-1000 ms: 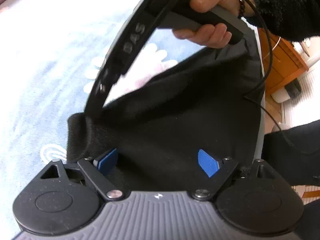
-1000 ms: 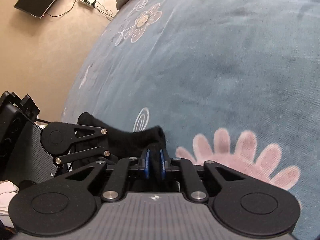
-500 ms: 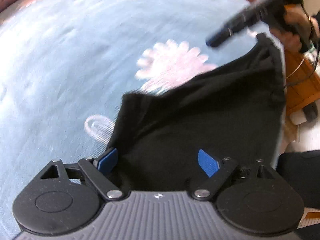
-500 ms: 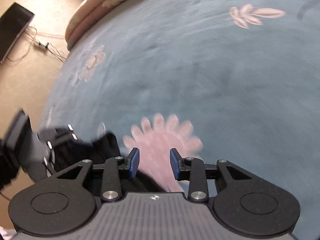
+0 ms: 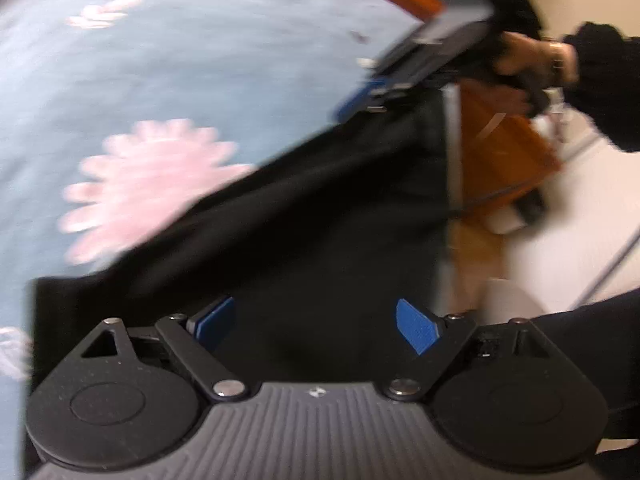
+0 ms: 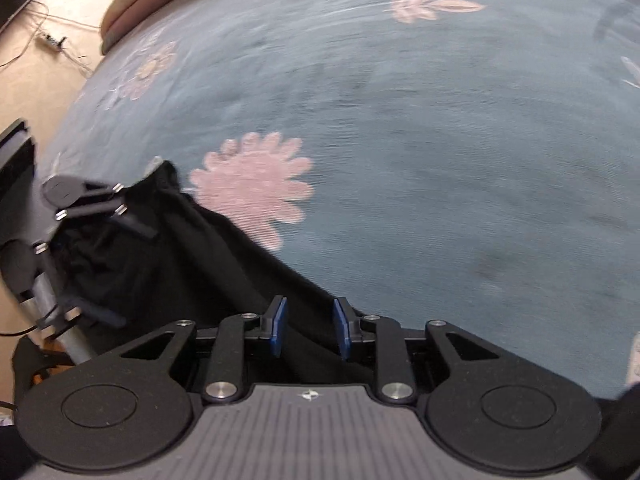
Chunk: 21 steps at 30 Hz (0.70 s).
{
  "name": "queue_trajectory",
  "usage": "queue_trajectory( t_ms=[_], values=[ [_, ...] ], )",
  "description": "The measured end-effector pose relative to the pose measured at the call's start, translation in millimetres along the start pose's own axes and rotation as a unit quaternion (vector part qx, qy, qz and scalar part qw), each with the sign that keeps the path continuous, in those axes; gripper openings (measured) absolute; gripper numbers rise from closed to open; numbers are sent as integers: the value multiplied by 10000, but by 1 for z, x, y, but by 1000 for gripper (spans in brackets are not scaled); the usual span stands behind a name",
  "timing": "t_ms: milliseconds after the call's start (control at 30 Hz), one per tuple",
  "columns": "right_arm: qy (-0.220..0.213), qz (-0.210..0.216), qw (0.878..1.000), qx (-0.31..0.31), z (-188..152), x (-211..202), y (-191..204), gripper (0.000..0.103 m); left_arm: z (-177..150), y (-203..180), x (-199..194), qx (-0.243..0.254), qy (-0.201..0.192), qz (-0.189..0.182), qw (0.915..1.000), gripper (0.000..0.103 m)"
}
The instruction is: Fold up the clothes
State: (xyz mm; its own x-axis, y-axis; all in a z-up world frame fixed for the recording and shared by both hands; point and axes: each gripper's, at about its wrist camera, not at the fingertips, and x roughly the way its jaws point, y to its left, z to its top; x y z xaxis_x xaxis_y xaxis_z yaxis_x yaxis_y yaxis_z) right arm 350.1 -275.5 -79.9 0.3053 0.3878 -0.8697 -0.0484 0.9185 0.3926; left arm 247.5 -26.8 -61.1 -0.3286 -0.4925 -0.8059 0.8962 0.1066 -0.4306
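with both my left gripper (image 5: 316, 326) and right gripper (image 6: 307, 330) unclenched over the black garment (image 5: 320, 216), nothing's held. cloth could bunch on the bedspread (image 6: 400, 100) if i clamp one layer.

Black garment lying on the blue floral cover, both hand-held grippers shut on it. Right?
Not quite. The black garment does lie on the blue floral cover, but both hand-held grippers are open: the left in the left wrist view, the right in the right wrist view, pads apart over the cloth.
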Motion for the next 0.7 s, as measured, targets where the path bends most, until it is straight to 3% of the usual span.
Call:
queue_trajectory(
  t_ms=[200,333,400,567,700],
  values=[
    [14,-122,9999,-34,-8,-9,-15,31,32,-30,42,379,-216,-387,9983,88],
    [227,127,9993,-263,-15,-7,-13,31,38,-33,80,318,37,-544,9980,88],
    [334,252,9984,-377,-19,-6,-12,31,35,-36,84,363,33,-546,9978,92],
    [921,833,9876,-963,-34,6,6,31,32,-34,86,368,108,-589,9975,92],
    [964,691,9848,-1269,-36,3,11,31,30,-32,86,398,174,-617,9971,93]
  ],
)
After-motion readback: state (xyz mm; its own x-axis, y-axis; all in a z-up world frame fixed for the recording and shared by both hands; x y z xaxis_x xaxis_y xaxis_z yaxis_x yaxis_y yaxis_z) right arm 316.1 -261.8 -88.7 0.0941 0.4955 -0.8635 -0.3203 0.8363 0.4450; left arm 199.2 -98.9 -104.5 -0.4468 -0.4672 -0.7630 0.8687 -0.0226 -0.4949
